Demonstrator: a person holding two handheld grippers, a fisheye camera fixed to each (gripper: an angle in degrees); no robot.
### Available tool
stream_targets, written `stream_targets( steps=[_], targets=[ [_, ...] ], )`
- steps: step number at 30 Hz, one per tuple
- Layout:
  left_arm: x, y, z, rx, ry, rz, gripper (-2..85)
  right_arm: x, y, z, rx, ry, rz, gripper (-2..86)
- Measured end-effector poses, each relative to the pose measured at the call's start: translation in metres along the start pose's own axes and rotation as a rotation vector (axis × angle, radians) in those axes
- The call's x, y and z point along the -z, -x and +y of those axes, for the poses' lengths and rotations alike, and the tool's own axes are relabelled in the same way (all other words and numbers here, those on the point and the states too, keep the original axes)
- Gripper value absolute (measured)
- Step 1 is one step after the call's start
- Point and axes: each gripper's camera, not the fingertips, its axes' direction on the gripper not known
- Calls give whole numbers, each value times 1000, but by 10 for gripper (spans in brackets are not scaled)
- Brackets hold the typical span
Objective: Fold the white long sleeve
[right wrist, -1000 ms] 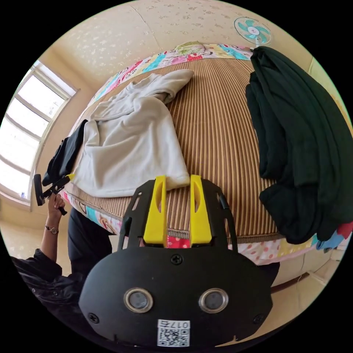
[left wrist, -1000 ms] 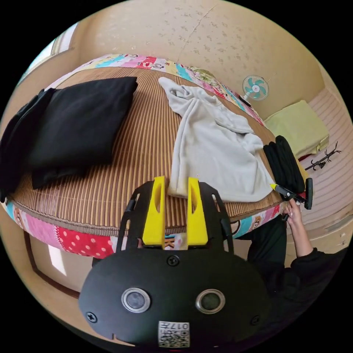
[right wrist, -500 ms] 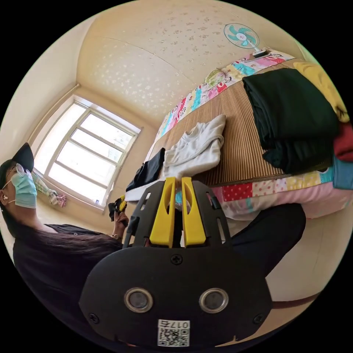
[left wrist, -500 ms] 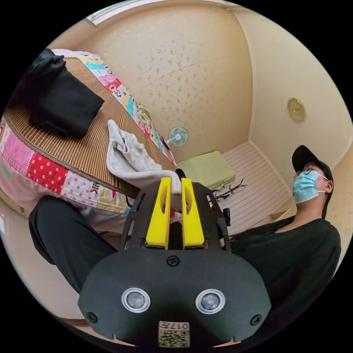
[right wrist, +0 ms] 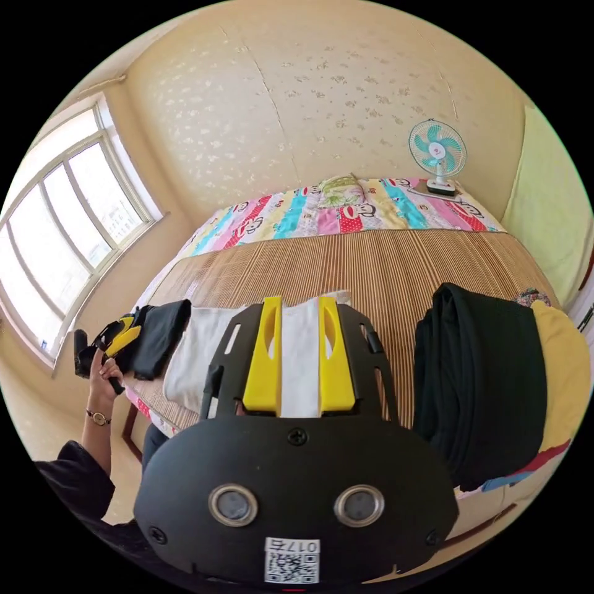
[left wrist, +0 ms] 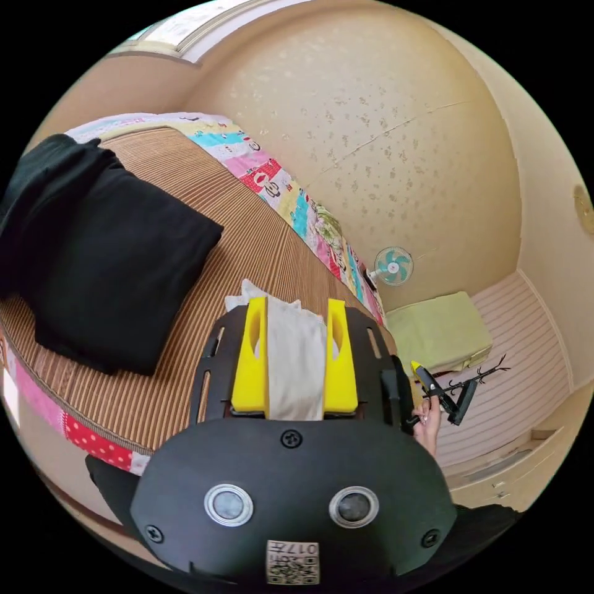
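Note:
The white long sleeve lies as a flat band on the striped bed mat, near its front edge. My right gripper hovers over the garment with its jaws wide apart, and white cloth shows in the gap. My left gripper is open in the same way above the white long sleeve. In the left gripper view a hand holds the right gripper past the bed's edge. In the right gripper view the left gripper sits in a hand at the left.
A folded black garment lies on the mat beside the white one, also seen as the black garment. A dark green pile and a yellow garment take the mat's right side. A small fan stands at the wall.
Half a second ago both grippers were shut on the white garment's edge, held off the bed. Now both are open over the mat and the garment lies beneath them.

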Motion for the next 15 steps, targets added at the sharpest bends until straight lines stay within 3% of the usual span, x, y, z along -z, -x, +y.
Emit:
stream_targets(
  steps=[4,7,12,15],
  targets=[
    [-11,35,77,68,42,-191,162,-70,14,79,58,135,43,72],
    [-35,72,123,211,131,-140,159,-125,-7,136,21,259,91,58],
    [-81,105,122,396,194,46,76,-108,-14,146,27,170,63,41],
    [-86,93,95,355,199,29,59,-49,-39,151,-36,-24,-27,59]
  ],
)
